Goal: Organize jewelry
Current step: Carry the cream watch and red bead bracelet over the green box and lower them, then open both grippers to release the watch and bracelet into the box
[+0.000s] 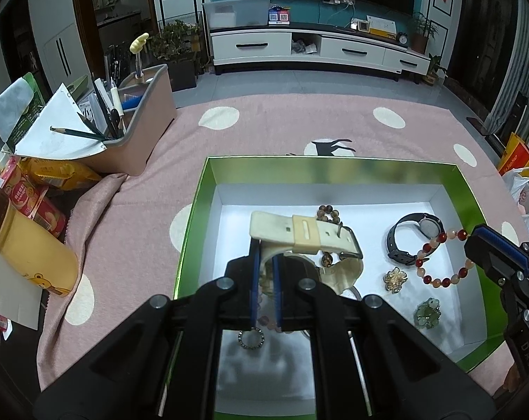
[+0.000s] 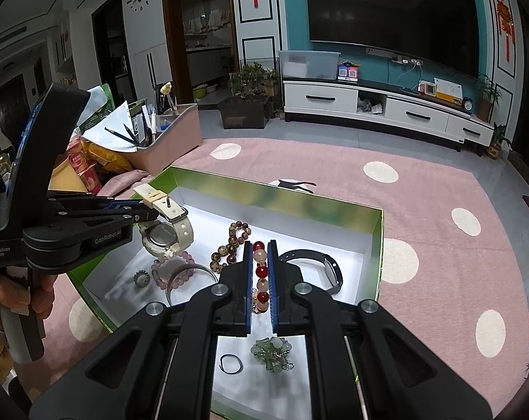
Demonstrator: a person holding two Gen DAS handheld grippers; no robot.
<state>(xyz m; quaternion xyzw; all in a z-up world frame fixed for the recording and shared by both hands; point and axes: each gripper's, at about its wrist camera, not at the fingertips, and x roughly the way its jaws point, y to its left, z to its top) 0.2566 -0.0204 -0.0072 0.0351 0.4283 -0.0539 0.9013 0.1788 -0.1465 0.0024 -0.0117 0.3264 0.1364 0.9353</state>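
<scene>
the box [image 1: 208,189] looks like glossy green card outside, matt white within. the cream watch [image 1: 306,234] strap seems smooth plastic (its buckle metal). the red bead bracelet [image 1: 443,262] shines like glass.

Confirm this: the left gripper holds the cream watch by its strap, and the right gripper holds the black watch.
Wrong on the right gripper: the right wrist view shows it shut on the red-and-peach bead bracelet. The black watch lies in the green-sided box.

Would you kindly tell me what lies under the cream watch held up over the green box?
Under the cream watch: a pink bead bracelet, silver bangle and small ring on the green box floor. The watch partly covers the bracelet.
</scene>
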